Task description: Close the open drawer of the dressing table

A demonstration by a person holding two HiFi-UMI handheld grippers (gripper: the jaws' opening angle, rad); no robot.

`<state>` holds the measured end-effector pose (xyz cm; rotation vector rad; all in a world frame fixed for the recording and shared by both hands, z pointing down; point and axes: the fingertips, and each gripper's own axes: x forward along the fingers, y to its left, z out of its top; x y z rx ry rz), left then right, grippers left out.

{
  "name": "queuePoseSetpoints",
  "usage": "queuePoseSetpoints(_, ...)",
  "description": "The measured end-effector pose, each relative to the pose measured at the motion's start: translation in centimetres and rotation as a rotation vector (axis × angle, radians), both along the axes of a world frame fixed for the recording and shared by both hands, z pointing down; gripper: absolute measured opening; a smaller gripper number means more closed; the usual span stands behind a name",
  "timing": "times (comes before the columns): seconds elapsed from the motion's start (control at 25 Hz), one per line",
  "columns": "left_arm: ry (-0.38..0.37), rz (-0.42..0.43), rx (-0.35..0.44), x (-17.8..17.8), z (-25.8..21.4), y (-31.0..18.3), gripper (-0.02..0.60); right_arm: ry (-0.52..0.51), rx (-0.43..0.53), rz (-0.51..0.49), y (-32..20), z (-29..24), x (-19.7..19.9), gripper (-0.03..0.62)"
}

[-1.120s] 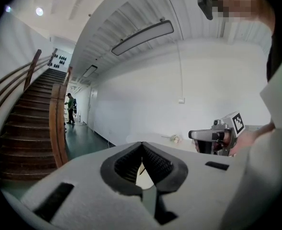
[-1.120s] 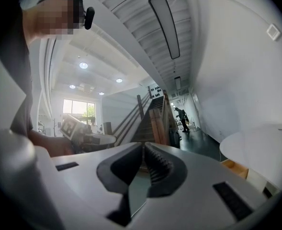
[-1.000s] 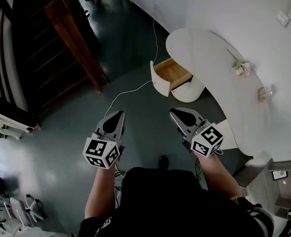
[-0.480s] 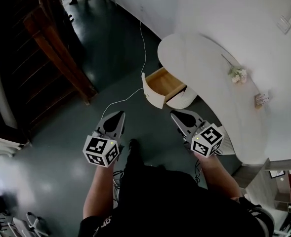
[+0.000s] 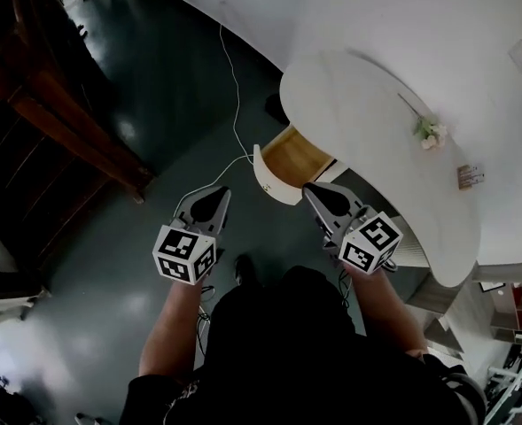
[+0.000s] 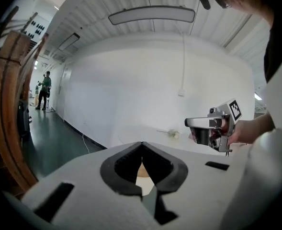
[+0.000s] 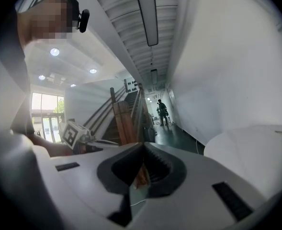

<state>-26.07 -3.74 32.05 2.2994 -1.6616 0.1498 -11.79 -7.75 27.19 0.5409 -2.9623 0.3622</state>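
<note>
The white dressing table (image 5: pixel 358 104) stands against the wall at the right. Its drawer (image 5: pixel 292 156) is pulled out, showing a wooden inside and a curved white front (image 5: pixel 272 182). My left gripper (image 5: pixel 214 195) is shut and empty, just left of the drawer front. My right gripper (image 5: pixel 314 190) is also shut and empty, its tip close to the front's right end. In the left gripper view the jaws (image 6: pixel 141 145) meet, with the right gripper (image 6: pixel 211 130) beside them. In the right gripper view the jaws (image 7: pixel 143 148) meet too.
A white cable (image 5: pixel 234 96) runs across the dark floor to the drawer's left. A wooden staircase (image 5: pixel 57 104) rises at the left. A small flower (image 5: pixel 431 132) and a card (image 5: pixel 471 175) lie on the tabletop. A person (image 7: pixel 161 111) stands far down the hall.
I have walked toward the dressing table. Both grippers have come forward from well short of the drawer to right by its front. Both jaws stay shut.
</note>
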Motion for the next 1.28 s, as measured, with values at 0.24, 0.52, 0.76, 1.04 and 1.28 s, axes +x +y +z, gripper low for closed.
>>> queuePoseSetpoints(0.24,0.022,0.088,-0.066,0.7,3.5,-3.1,0.009,0.032,-0.105,0.039,-1.1,4.2,-1.0,0.009)
queuePoseSetpoints(0.52,0.034,0.16,-0.206,2.0,10.0,-5.9,0.017,0.059,-0.199,0.086,-3.5,10.3,-0.8,0.008)
queuePoseSetpoints(0.76,0.062,0.193,-0.281,3.6,15.7,-7.6,0.029,0.101,-0.259,0.102,-3.8,15.3,-0.4,0.006)
queuePoseSetpoints(1.04,0.13,0.173,-0.319,4.1,22.0,-9.9,0.087,0.17,-0.294,0.117,-3.7,19.8,0.3,0.006)
queuePoseSetpoints(1.28,0.084,0.255,-0.371,6.2,28.9,-10.9,0.138,0.215,-0.36,0.109,-3.1,24.8,0.7,0.006)
